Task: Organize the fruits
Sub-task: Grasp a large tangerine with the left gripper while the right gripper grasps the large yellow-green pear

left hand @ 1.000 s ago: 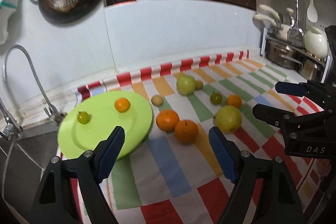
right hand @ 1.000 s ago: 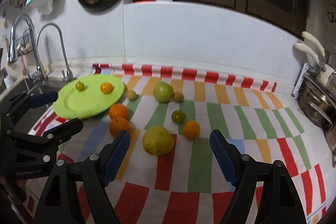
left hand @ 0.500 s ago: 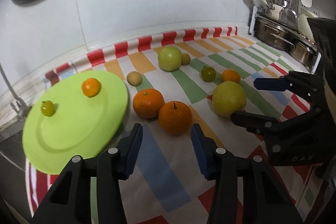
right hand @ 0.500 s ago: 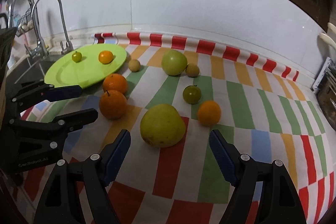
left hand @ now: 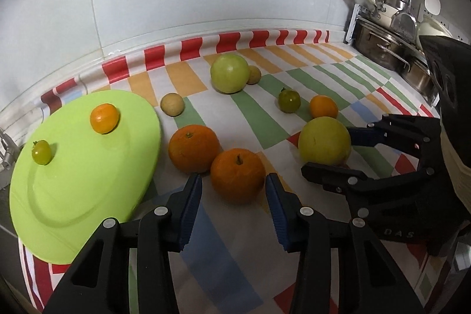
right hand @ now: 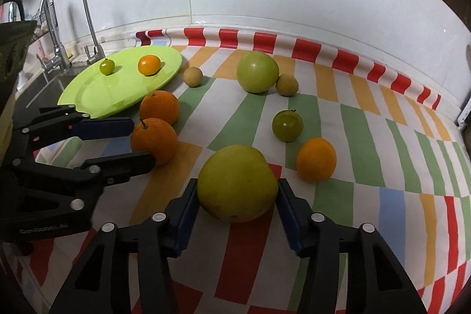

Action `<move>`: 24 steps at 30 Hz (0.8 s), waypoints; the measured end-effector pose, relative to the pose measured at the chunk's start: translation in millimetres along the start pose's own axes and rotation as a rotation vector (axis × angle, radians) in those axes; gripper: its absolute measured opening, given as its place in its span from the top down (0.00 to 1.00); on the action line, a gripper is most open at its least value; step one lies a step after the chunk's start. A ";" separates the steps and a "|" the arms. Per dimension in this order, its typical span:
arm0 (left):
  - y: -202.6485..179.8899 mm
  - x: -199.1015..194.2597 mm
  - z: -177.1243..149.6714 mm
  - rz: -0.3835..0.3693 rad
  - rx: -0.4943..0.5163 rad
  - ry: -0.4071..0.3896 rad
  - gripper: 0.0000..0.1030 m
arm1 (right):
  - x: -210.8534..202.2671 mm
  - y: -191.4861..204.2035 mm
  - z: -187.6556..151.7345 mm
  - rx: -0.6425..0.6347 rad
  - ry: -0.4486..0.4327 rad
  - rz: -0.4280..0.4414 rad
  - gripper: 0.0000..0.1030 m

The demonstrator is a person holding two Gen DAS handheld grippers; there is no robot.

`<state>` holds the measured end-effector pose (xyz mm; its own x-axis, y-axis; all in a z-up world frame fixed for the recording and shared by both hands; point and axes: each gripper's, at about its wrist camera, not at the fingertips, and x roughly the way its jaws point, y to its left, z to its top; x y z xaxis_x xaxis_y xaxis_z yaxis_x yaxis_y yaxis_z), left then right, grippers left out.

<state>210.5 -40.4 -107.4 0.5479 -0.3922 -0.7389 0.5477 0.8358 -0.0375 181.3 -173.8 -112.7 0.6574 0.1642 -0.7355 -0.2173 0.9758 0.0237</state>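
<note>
A lime green plate (left hand: pixel 73 184) holds a small orange (left hand: pixel 104 118) and a small green tomato (left hand: pixel 41 152). My left gripper (left hand: pixel 234 202) is open, its pads on either side of the near orange (left hand: pixel 237 174), not touching it. A second orange (left hand: pixel 193 147) sits beside it. My right gripper (right hand: pixel 235 206) has its pads against both sides of a large yellow fruit (right hand: pixel 237 186) that rests on the cloth. The left gripper also shows in the right wrist view (right hand: pixel 129 143), astride the near orange (right hand: pixel 154 139).
On the striped cloth (right hand: pixel 368 137) lie a green apple (right hand: pixel 257 71), two small tan fruits (right hand: pixel 192 76) (right hand: pixel 287 84), a green tomato (right hand: pixel 287 125) and a small orange (right hand: pixel 316 162). A sink and taps (right hand: pixel 85 19) are at the left; pots (left hand: pixel 382 49) at the right.
Both grippers moved forward and down. The left one narrowed around the near orange. The right one closed in on the large yellow fruit.
</note>
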 end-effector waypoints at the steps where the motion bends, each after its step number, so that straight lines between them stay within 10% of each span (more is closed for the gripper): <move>1: -0.8 0.7 0.8 0.000 -0.002 0.001 0.57 | -0.5 -1.2 -0.4 0.006 0.001 0.002 0.49; 24: -13.3 -12.4 10.6 0.093 -0.017 -0.011 0.60 | -30.6 -18.4 -5.1 0.132 -0.027 -0.019 0.49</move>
<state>203.1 -50.7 -90.6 0.6025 -0.3170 -0.7325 0.4839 0.8749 0.0194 161.5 -197.5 -94.1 0.6801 0.1473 -0.7182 -0.1090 0.9890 0.0996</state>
